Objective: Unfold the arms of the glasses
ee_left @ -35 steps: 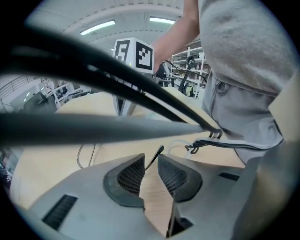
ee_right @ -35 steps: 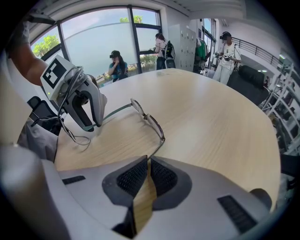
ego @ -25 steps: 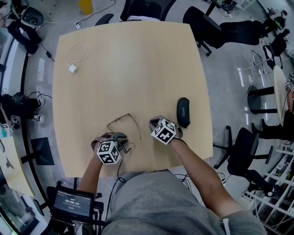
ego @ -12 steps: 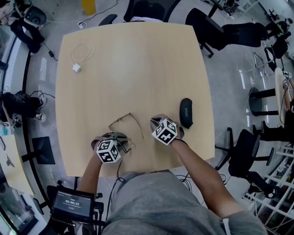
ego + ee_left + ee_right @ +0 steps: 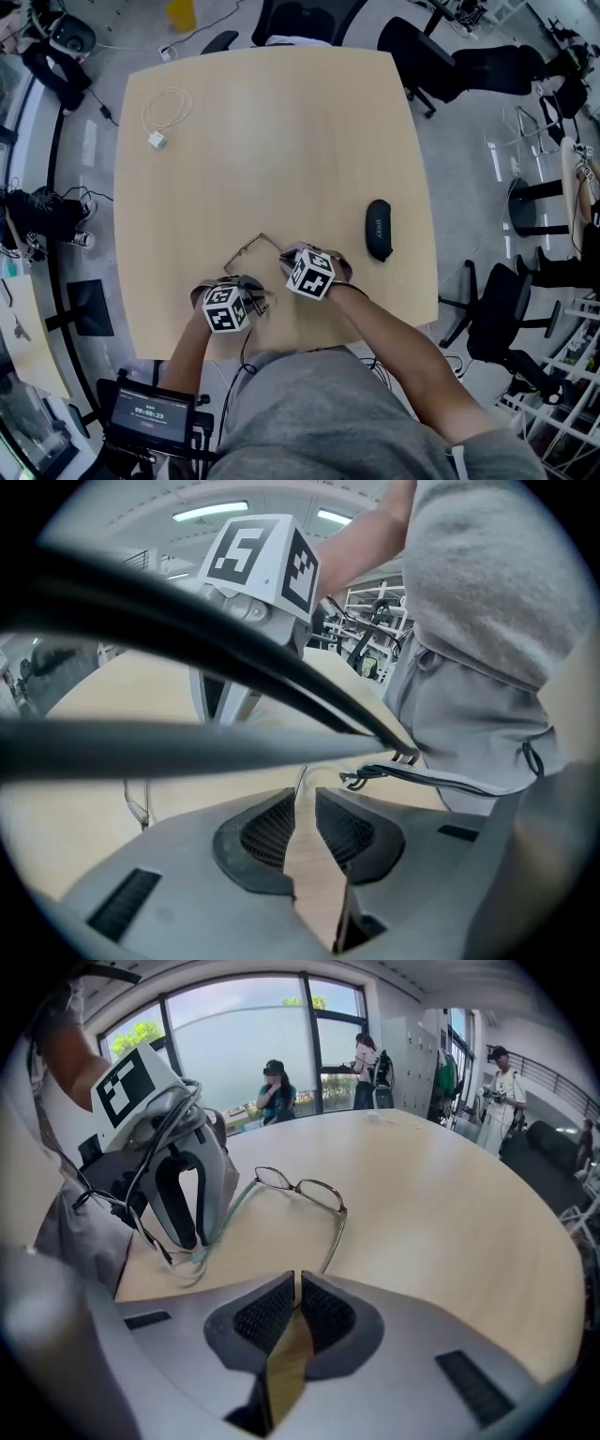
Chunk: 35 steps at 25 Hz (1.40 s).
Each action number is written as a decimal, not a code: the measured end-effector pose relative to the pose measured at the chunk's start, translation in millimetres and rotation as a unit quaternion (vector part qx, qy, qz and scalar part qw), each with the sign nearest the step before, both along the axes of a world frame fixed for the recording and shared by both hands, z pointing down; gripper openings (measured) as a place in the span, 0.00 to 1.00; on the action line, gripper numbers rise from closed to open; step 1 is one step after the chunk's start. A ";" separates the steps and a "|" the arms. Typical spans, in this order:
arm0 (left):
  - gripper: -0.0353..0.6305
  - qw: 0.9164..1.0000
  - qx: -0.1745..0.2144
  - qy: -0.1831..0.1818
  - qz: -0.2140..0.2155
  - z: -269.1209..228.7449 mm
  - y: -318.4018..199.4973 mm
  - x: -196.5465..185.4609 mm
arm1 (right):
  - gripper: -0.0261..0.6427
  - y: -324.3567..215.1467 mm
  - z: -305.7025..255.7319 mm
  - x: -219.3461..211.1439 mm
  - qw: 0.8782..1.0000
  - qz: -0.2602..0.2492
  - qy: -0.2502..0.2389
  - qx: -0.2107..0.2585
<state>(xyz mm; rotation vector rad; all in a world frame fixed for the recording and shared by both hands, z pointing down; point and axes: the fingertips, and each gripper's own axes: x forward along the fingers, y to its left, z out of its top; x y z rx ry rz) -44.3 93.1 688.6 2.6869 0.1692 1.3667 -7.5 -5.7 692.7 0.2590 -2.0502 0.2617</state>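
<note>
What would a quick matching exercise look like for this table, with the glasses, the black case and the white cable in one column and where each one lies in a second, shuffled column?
Things:
1. glasses
2. black case
3. white cable

Places on the table, as the head view shows it:
A. far left corner
B. toward the near edge, in front of the person
C. toward the right edge

Pairs: 1-B, 2-C, 3-A

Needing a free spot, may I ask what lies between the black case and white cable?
The head view shows only bare table from case to cable.
</note>
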 end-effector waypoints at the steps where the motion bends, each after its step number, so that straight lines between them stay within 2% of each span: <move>1: 0.15 1.000 -0.001 -0.002 0.001 -0.1 1.9 -0.1 | 0.08 -1.2 -0.4 2.2 1.000 0.001 0.003 0.003; 7: 0.15 1.000 -0.007 -0.008 0.003 2.0 10.6 -3.0 | 0.08 -9.5 0.9 16.5 1.000 0.014 0.019 0.006; 16: 0.15 0.999 0.051 -0.017 -0.002 -3.1 3.0 -8.6 | 0.08 -9.7 0.8 22.0 0.999 0.018 0.035 0.004; 20: 0.15 0.998 0.061 -0.003 -0.018 -15.3 3.5 -11.5 | 0.08 -4.2 -4.7 23.3 0.999 0.017 0.035 0.013; 27: 0.15 0.998 0.038 -0.002 -0.045 -26.4 15.7 -16.6 | 0.08 13.1 -10.2 35.4 0.999 0.025 0.030 0.017; 35: 0.15 0.992 0.032 0.010 -0.123 -45.7 34.4 -26.3 | 0.08 40.3 -40.1 45.0 0.998 0.036 0.001 0.044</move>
